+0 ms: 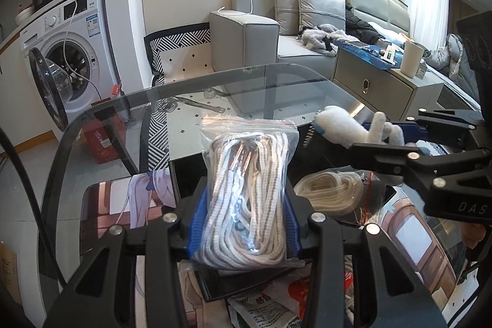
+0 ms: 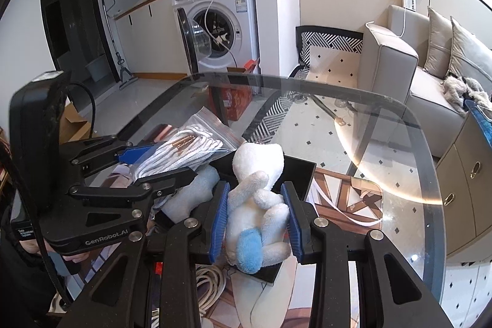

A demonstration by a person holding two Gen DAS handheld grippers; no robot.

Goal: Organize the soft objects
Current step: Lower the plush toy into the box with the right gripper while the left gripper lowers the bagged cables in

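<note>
My left gripper (image 1: 244,205) is shut on a clear zip bag of white rope (image 1: 246,174), held above the glass table (image 1: 123,106). In the right wrist view that same bag of rope (image 2: 181,152) shows at the left, clamped in the left gripper (image 2: 160,162). My right gripper (image 2: 256,217) is shut on a white plush toy with a blue patch (image 2: 258,205), over a black box (image 2: 299,177). The left wrist view shows this plush toy (image 1: 347,128) at the right in the right gripper (image 1: 387,134). A second coil of cream rope (image 1: 329,192) lies below, in the box.
A pale blue plush (image 2: 193,192) lies beside the box. A printed mat (image 1: 129,205) and paper packets (image 1: 264,309) lie on the table. Behind stand a washing machine (image 2: 221,17) with its door open, a grey sofa (image 1: 246,36) and a low cabinet (image 1: 378,82).
</note>
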